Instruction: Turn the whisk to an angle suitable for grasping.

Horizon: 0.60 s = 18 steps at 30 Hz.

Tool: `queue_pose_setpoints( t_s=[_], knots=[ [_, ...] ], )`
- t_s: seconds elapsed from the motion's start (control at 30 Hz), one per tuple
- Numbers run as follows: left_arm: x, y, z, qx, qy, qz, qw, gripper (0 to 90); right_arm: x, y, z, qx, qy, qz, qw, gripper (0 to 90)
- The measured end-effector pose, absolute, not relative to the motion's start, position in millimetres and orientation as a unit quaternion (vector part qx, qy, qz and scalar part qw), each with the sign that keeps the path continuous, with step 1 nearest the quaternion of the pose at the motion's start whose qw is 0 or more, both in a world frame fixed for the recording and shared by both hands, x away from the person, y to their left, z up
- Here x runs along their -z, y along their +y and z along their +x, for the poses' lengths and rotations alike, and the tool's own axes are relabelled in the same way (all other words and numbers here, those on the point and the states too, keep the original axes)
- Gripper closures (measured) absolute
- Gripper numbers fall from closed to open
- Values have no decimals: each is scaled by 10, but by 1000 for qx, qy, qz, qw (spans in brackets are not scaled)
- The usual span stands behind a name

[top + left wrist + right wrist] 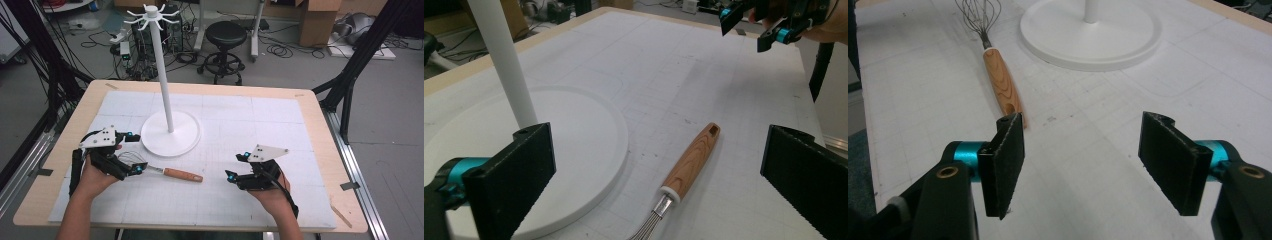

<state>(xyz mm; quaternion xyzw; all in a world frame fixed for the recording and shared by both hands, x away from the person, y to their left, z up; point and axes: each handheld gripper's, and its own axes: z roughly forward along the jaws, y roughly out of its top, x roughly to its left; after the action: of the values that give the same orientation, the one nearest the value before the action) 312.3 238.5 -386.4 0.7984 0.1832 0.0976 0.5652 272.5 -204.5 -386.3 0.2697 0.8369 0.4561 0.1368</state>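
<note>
Whisk of thin wire with a rounded wooden handle (pixel 170 173) lies flat on the white gridded mat (pixel 225 200) covering the pale wooden bench (pixel 320 125), just beside the round white base of a tall white stand with hooked arms at its top (pixel 170 133). The left hand-held gripper (pixel 131 154) hovers over the wire end, jaws apart. The right hand-held gripper (pixel 236 166) sits apart from the handle's end, jaws spread, holding nothing.

From my left gripper view, the whisk (pixel 684 172) loses its wires at the bottom edge; the stand (pixel 504 65) loses its top.
</note>
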Motion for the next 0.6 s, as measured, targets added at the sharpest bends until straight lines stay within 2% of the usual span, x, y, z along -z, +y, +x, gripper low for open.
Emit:
queue_pose_setpoints(
  t_s=[0.6],
  knots=[
    [3875, 2334, 3127, -87, 174, 802, 565, 17, 3859, -2423, 2653, -489, 812, 286, 140, 233]
  ],
)
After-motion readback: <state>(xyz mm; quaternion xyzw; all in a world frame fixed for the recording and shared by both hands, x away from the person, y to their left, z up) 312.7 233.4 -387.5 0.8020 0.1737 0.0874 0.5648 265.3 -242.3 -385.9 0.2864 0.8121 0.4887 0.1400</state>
